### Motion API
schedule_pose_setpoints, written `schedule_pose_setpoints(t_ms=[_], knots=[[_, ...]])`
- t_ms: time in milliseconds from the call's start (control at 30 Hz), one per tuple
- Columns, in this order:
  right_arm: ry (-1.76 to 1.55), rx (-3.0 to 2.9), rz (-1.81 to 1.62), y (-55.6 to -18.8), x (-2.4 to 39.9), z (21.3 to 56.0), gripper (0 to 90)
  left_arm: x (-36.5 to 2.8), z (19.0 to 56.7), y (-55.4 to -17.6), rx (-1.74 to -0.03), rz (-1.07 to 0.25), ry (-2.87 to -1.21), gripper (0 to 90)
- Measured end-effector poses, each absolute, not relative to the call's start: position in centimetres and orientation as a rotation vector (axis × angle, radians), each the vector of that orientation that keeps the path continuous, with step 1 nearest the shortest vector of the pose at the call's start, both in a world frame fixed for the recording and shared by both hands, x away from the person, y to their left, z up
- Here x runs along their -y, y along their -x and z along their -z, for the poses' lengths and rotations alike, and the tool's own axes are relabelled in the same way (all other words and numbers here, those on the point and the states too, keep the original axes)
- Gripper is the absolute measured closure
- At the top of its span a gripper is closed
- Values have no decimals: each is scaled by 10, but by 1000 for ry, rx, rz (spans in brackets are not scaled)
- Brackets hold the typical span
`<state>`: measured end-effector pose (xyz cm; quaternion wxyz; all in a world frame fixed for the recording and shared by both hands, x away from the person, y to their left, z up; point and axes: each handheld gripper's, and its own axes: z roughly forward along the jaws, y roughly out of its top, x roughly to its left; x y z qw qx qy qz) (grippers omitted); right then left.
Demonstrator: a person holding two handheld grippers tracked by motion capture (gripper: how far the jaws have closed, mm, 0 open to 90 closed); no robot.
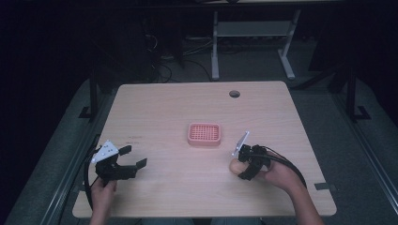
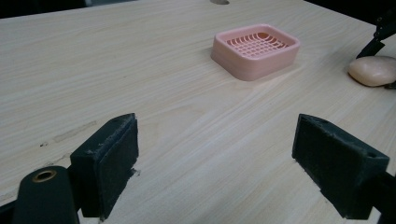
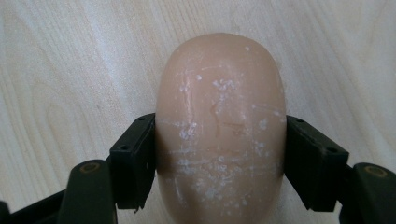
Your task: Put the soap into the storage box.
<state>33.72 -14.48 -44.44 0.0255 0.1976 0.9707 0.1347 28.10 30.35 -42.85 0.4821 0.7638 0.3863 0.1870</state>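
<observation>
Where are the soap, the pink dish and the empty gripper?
soap [image 3: 219,130]: right gripper view, middle of its scuffed top.
pink dish [image 1: 204,133]: high view, centre of its grid.
left gripper [image 1: 130,156]: high view, gap between its open jaws.

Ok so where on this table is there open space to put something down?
Most of the table is bare: the far half between the pink soap dish and the cable hole, and the near middle between the grippers. It's tight only near the right gripper, clamped on the soap bar.

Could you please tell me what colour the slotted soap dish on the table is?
The soap dish is salmon pink; the left gripper view shows it best.
</observation>
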Motion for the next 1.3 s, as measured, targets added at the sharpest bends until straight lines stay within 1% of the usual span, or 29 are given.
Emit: schedule_pose_setpoints(t_ms=[400, 567, 933, 1300], knots=[[-620, -3011, -419, -338, 146, 444, 318, -304, 428, -280, -949, -453, -1858, 143], [-625, -3004, -475, -339, 148, 440, 318, -306, 428, -281, -956, -458, -1849, 143], [-606, -2991, -481, -352, 141, 425, 319, -306, 428, -280, -960, -451, -1844, 143], [-593, -2990, -573, -362, 141, 420, 319, -302, 429, -281, -961, -448, -1847, 143]])
